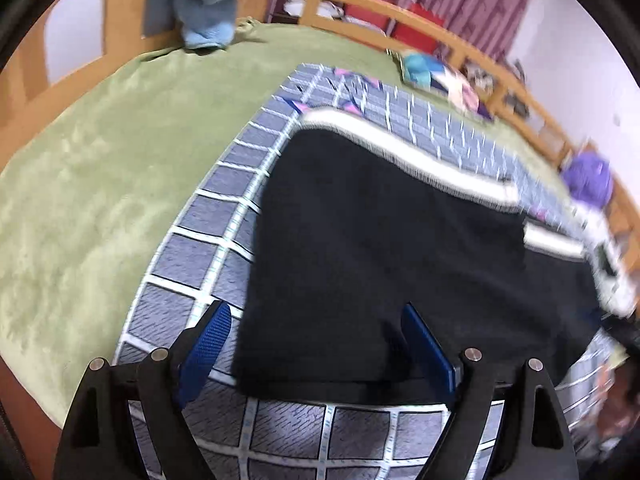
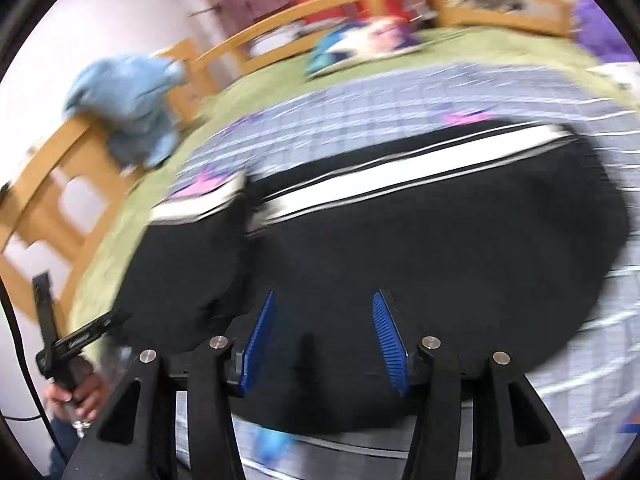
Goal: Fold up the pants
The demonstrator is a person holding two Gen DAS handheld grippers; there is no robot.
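Note:
Black pants (image 1: 380, 248) with a white side stripe (image 1: 400, 148) lie flat on a grey checked mat (image 1: 216, 224) on a green bed. My left gripper (image 1: 316, 320) is open, its blue pads (image 1: 208, 344) straddling the near left corner of the pants, low over the mat. In the right wrist view the pants (image 2: 420, 232) fill the middle, folded over with the stripe (image 2: 400, 172) along the far edge. My right gripper (image 2: 324, 308) is open and empty just above the black cloth. The view is motion-blurred.
A light blue plush toy (image 1: 216, 4) sits at the wooden bed rail (image 1: 400, 16). A colourful cushion (image 1: 436, 76) and a purple toy (image 1: 588, 180) lie by the far rail. The green blanket (image 1: 100, 152) spreads to the left. A hand holding the other gripper's handle (image 2: 72, 380) shows at lower left.

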